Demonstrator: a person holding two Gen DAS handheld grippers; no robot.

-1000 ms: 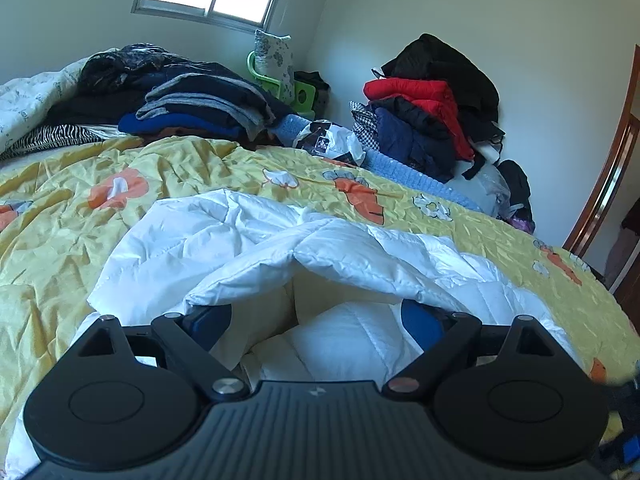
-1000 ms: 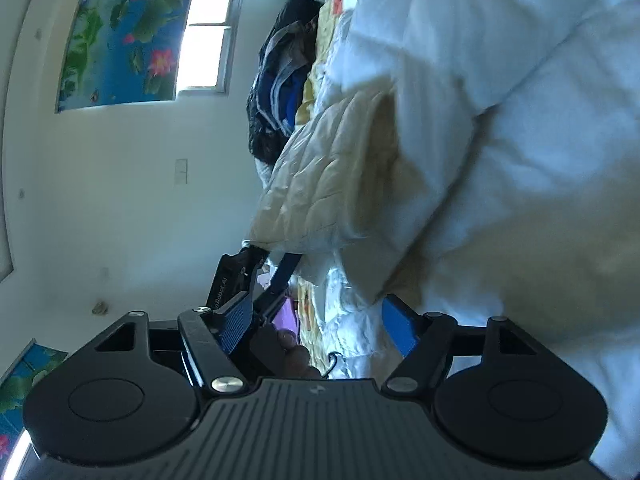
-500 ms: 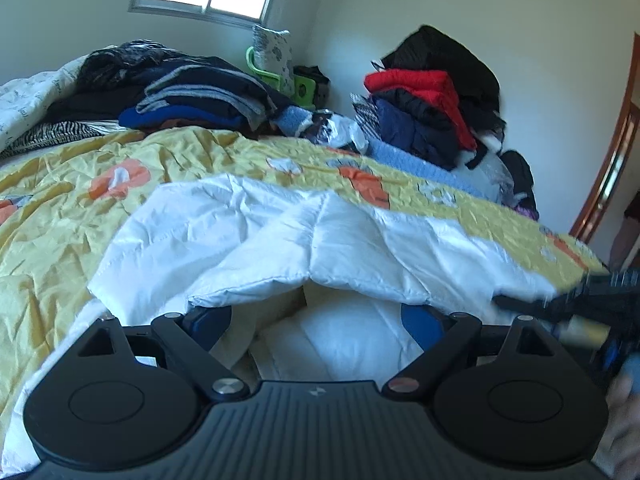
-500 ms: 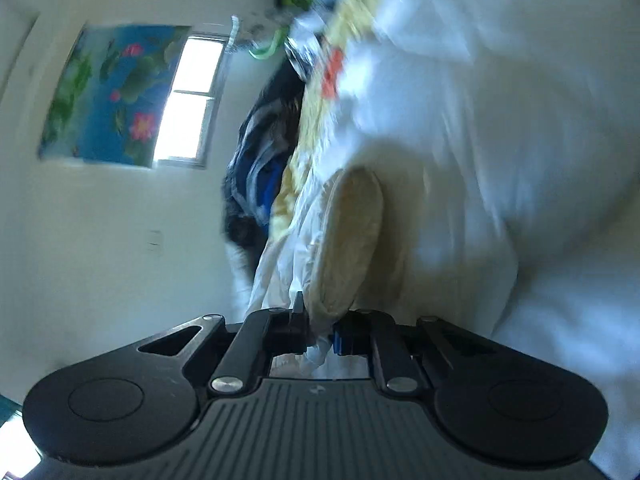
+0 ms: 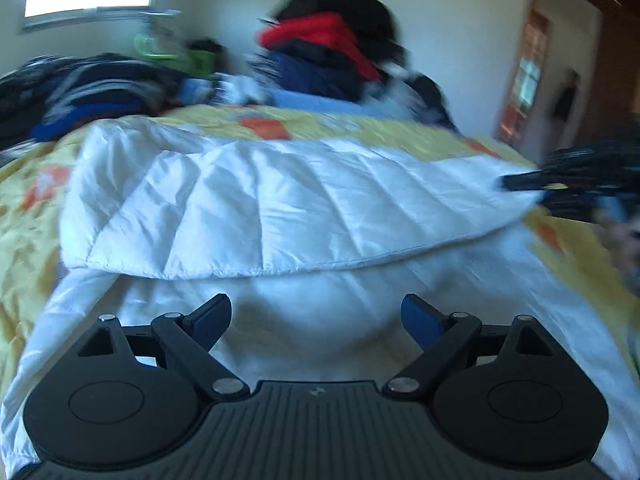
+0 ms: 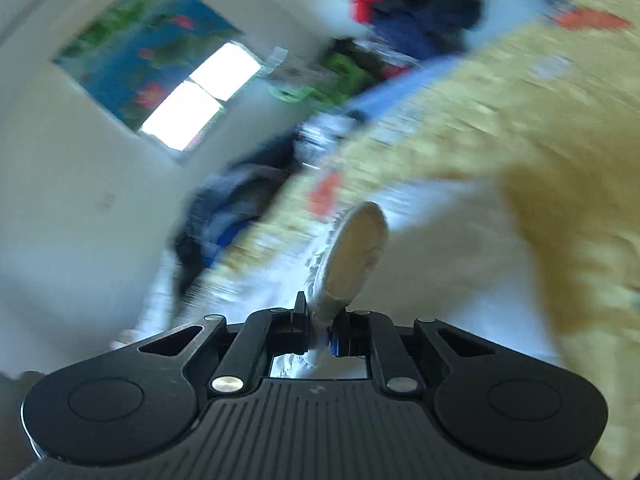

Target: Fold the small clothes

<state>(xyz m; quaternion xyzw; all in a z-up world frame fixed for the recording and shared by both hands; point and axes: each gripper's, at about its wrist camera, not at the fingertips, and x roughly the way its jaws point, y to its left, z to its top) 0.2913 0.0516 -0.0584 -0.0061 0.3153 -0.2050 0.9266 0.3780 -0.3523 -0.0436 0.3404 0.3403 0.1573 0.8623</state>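
Observation:
A white quilted garment [image 5: 280, 208] lies spread on the yellow flowered bedspread [image 5: 28, 220], its top layer drawn flat across towards the right. My left gripper [image 5: 316, 320] is open just above the garment's near part, with only cloth below and nothing pinched. In the left wrist view my right gripper [image 5: 520, 183] shows as a dark blur at the garment's right edge. In the right wrist view my right gripper [image 6: 322, 320] is shut on a rounded edge of the white garment [image 6: 352, 256], which sticks up between the jaws.
Folded dark clothes [image 5: 88, 88] are stacked at the far left of the bed. A heap of red, black and navy jackets [image 5: 332, 52] rises at the far end by the wall. A wooden door frame [image 5: 520, 80] stands to the right.
My right gripper shut on the garment's edge, rolled, and pulled it up and to the right, flattening the raised fold. My left gripper drew back out from under that fold and stayed open.

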